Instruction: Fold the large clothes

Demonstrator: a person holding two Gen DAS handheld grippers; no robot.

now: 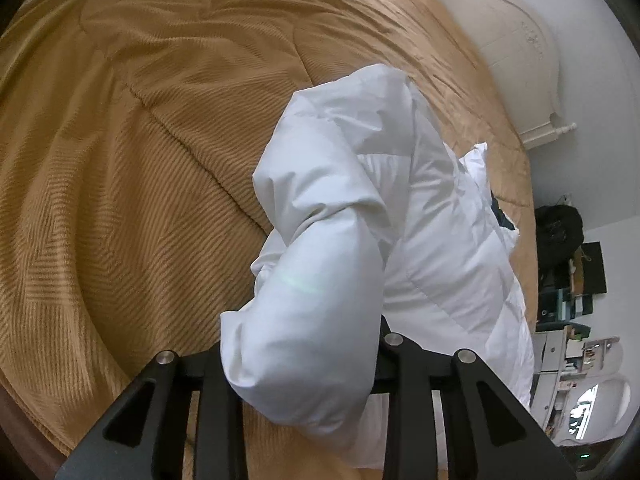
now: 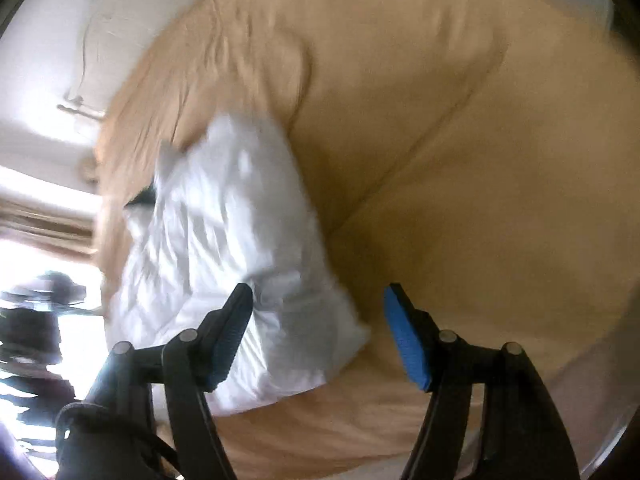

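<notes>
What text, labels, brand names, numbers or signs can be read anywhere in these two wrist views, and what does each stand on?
None can be read.
White puffy jacket: no label or print shows.
Tan bedspread: woven pattern only.
White headboard: faint marks, too small to read.
Cluttered shelves at the far wall: items too small to tell any print.
Right wrist view: motion-blurred, nothing legible.

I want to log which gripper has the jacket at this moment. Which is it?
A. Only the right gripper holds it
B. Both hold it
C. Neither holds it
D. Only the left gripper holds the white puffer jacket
D: the left gripper is clamped on a padded sleeve of the white puffer jacket, while the right gripper stands open with nothing pressed between its blue pads.
</notes>
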